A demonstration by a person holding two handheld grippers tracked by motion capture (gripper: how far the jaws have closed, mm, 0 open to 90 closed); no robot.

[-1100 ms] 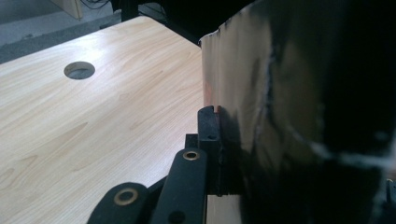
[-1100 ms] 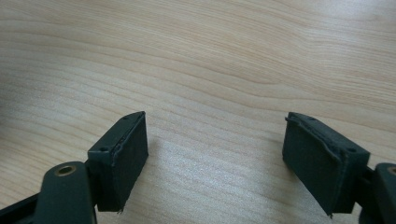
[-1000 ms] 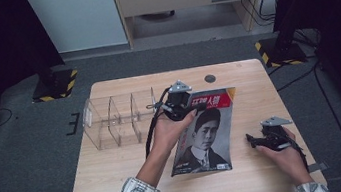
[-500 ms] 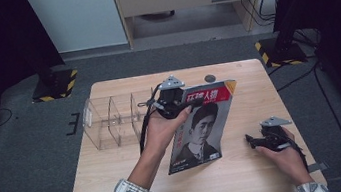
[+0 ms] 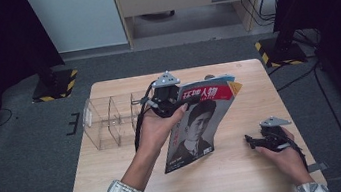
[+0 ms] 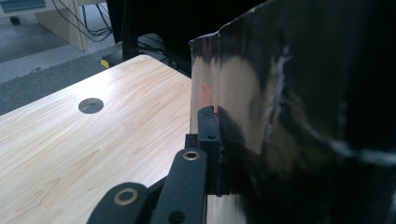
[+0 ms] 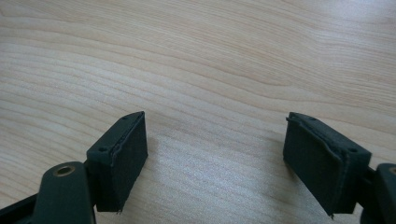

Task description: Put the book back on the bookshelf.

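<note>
The magazine (image 5: pixel 197 122) clamped in my left jaws carried the sole legible lettering: large white Chinese characters, 环球人物, on a red band across the cover's top, just right of those jaws. Small white print sat at the cover's bottom corner, too tiny to read. In the left gripper view, a faint red mark showed, unreadable.

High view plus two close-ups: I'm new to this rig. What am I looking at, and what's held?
A person works at a wooden table with a hand-held claw in each hand. The high view looks down from above; each close-up comes from a camera riding on one claw. The left claw is shut on the top edge of a magazine, lifting it tilted, its lower edge near the table. The left close-up shows one pad against the glossy cover. The right claw rests open over bare wood. A clear divided rack stands on the left.
</note>
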